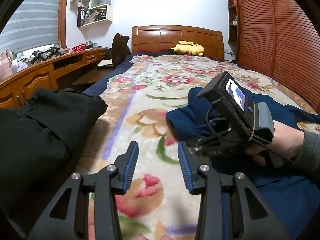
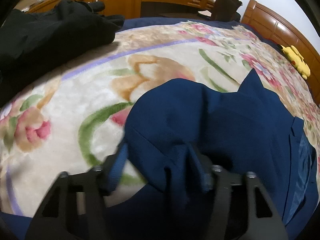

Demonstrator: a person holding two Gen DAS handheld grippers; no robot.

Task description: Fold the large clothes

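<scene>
A: What is the right gripper (image 2: 158, 160) doing now?

B: I am seeing it over the near edge of the blue garment (image 2: 210, 116), pointing steeply down. A fold of the blue cloth is lying between its fingers, but the picture is blurred there, so I cannot tell if the pads are really pressing on it.

A: And the left gripper (image 1: 158, 166)?

B: It is hanging released over the floral blanket (image 1: 152, 100), with nothing between the blue pads (image 1: 131, 164). Only bare blanket is showing under it.

A: Where is the garment lying?

B: On the bed, on the right side in the left wrist view. Its near left edge is raised in a bump, and one pointed corner is sticking out toward the headboard (image 1: 177, 38). A hand (image 1: 280, 140) in a grey sleeve is holding the right tool above it.

A: Is there room for moving?

B: Yes. Between the blue garment and the black garment (image 1: 40, 128) on the left, a wide strip of blanket is staying open. The yellow plush toy (image 1: 188, 49) is lying well apart, near the headboard.
</scene>
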